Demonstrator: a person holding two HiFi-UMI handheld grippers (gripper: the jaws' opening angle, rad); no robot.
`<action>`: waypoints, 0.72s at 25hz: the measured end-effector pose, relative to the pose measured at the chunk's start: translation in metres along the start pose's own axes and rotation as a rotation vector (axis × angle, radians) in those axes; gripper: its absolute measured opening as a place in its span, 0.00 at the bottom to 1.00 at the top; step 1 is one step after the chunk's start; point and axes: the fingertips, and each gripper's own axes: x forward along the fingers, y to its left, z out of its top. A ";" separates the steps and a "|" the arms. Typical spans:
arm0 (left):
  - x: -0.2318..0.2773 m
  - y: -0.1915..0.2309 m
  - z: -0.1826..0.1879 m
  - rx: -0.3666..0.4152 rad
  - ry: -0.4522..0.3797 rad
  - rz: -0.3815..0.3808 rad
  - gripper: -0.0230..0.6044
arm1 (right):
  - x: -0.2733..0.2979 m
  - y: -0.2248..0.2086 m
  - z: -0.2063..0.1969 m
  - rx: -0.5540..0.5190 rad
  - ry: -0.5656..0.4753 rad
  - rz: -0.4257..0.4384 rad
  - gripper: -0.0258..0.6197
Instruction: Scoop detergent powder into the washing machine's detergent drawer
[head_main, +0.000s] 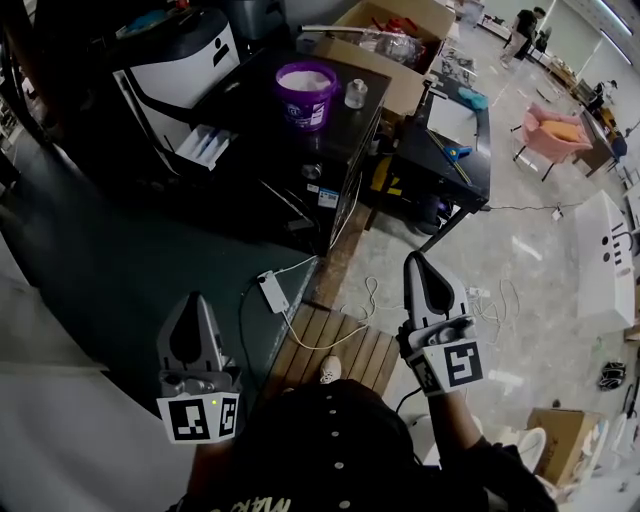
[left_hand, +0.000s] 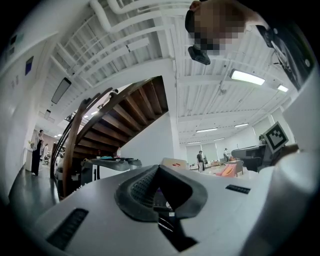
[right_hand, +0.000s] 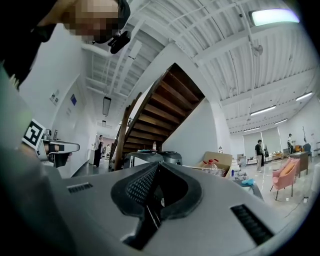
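Open floor (head_main: 120, 260) short of black cabinet (head_main: 300, 190)

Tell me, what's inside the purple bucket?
White powder lies in the purple bucket, up near its rim. Anything buried beneath the powder is covered and cannot be seen.

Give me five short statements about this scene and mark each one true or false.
1. The purple bucket holds white powder. True.
2. The right gripper holds a scoop. False: its jaws are together with nothing between them.
3. A small clear jar stands beside the bucket on the same dark top. True.
4. The left gripper is dipped into the bucket. False: it is held close to the person, well short of the bucket, shut and empty.
5. The pink chair is at the left of the head view. False: it is at the right.
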 end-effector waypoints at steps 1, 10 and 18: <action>0.001 -0.001 0.000 0.001 0.000 0.002 0.06 | 0.000 -0.002 -0.001 0.007 -0.003 -0.002 0.09; 0.018 -0.010 -0.004 0.022 0.018 0.050 0.06 | 0.012 -0.032 -0.008 0.045 -0.002 0.032 0.44; 0.029 -0.022 -0.003 0.038 0.033 0.107 0.06 | 0.028 -0.058 -0.021 0.062 0.012 0.061 0.43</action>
